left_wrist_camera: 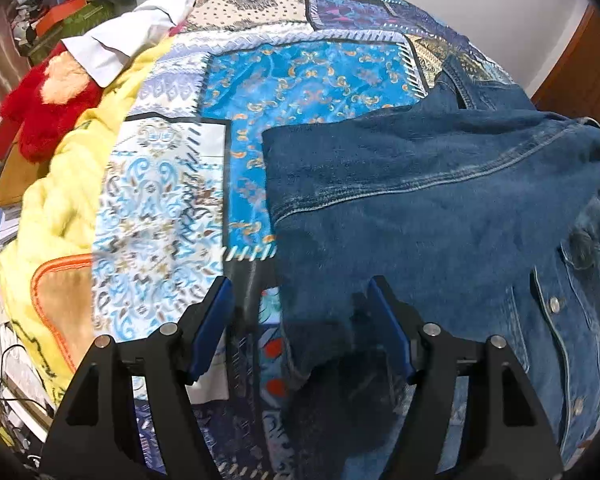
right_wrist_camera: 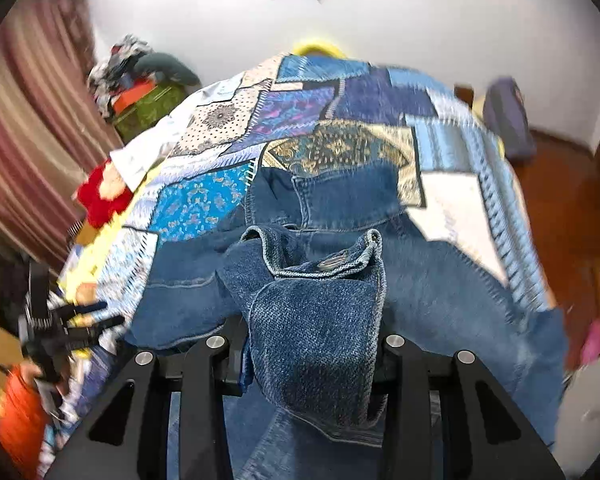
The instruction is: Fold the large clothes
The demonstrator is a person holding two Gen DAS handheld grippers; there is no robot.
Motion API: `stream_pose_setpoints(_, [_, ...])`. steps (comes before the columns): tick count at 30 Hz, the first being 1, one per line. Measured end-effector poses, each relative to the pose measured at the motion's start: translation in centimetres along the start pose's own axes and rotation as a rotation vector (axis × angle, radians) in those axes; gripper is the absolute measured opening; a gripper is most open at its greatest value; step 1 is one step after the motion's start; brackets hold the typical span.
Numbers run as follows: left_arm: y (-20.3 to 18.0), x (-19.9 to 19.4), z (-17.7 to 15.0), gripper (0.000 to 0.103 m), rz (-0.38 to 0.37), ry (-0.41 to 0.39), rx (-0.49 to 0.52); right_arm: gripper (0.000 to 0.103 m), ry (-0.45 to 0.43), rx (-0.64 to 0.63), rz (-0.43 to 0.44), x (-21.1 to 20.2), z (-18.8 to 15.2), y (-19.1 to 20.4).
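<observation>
Denim jacket lies spread on a bed covered by a patchwork bedspread in blues, creams and golds. Seen from the left wrist, it fills the right half of the view, with a stitched seam running across it and a buttoned front edge at the far right. The left hand-held gripper hangs over the jacket's near left edge with its blue-padded jaws standing well apart; one pad sits above the bedspread, the other above the denim, and nothing is pinched between them. From the right wrist, the right hand-held gripper has its jaws drawn in on a bunched fold of the jacket, a cuff with a metal button rising above the pads, so the cloth is clamped and lifted off the rest of the garment. A yellow blanket and a red plush toy lie along the bed's left side, beside a white cloth
</observation>
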State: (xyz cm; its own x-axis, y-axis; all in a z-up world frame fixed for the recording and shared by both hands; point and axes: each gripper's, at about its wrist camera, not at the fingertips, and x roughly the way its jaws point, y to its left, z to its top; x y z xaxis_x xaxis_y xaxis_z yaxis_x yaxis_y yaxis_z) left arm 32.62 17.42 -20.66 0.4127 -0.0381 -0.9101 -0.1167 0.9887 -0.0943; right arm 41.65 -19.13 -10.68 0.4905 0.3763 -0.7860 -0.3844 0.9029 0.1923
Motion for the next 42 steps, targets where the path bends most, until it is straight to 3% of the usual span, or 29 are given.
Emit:
stream_pose_setpoints(4, [-1.3, 3.7, -0.1, 0.070, 0.029, 0.093, 0.027, 0.036, 0.046, -0.053, -0.061, 0.6, -1.1, -0.5])
stream_pose_setpoints(10, [-0.4, 4.5, -0.5, 0.079, 0.017, 0.094, -0.002, 0.040, 0.174, 0.030, -0.119, 2.3, -3.2, -4.6])
stream_pose_setpoints(13, [0.3, 4.7, -0.7, 0.081, 0.011, 0.104, -0.008, 0.043, 0.217, 0.127, -0.052, 2.0, -3.7, -7.4])
stream_pose_setpoints(16, [0.4, 4.4, -1.0, 0.081, 0.028, 0.097, 0.015, 0.050, 0.195, 0.203, 0.010, 0.6, -3.6, -9.0])
stream_pose_setpoints(22, [-0.6, 4.2, -1.0, 0.081, 0.078, 0.082, 0.062, 0.051, 0.086, 0.224, -0.049, -2.3, -2.0, -9.9])
stream_pose_setpoints(31, [-1.8, 3.2, -0.8, 0.081, 0.109, 0.083, 0.101, 0.052, 0.259, 0.249, -0.107, 4.5, -6.0, -9.9])
stream_pose_setpoints(36, [-2.4, 1.2, 0.4, 0.081, 0.123, 0.030, 0.136, 0.052, 0.208, 0.221, -0.084, 2.1, -6.9, -10.2])
stream_pose_setpoints(42, [-6.0, -2.0, 3.4, 0.081, 0.072, -0.091, 0.156, 0.052, 0.073, 0.317, -0.104, -4.8, -7.6, -14.1])
